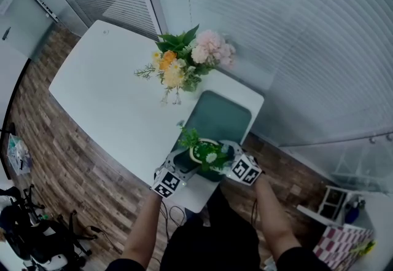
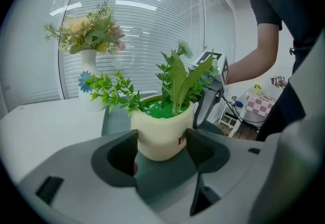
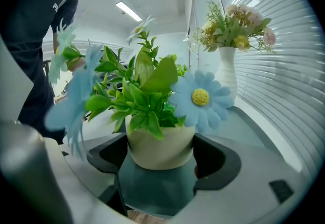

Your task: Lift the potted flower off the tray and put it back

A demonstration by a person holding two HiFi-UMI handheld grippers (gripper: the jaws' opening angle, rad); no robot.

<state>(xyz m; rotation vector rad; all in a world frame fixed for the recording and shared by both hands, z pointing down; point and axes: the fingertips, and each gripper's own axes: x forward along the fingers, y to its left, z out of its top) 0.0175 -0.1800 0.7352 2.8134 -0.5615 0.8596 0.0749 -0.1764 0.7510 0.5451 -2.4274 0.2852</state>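
Item 1: pot (image 1: 206, 153). Cream, round, with green fill, leafy sprigs and a pale blue daisy (image 3: 200, 98). It stands upright at the near end of the tray (image 1: 218, 117), and its base appears to meet the tray's surface.

Item 2: left gripper (image 2: 161, 142). My jaws are closed partway, as far as the pot's width allows. One pad presses each side of its lower wall.

Item 3: right gripper (image 3: 161, 149). It comes in from the opposite side. Its jaws are likewise drawn in against the pot, with both pads touching the cream wall below the leaves. I hold nothing else.

Item 4: tray. Dark green, flat, with rounded corners. It lies on the near corner of the table (image 1: 110, 98), and its far half is bare.

Item 5: vase (image 2: 88, 71). White and narrow-necked, carrying a bouquet (image 1: 187, 58) of pink, yellow and orange blooms. It stands on the table just beyond the tray's far end, apart from the pot.

Item 6: table. White top with rounded corners, over a wood-patterned floor (image 1: 55, 159).
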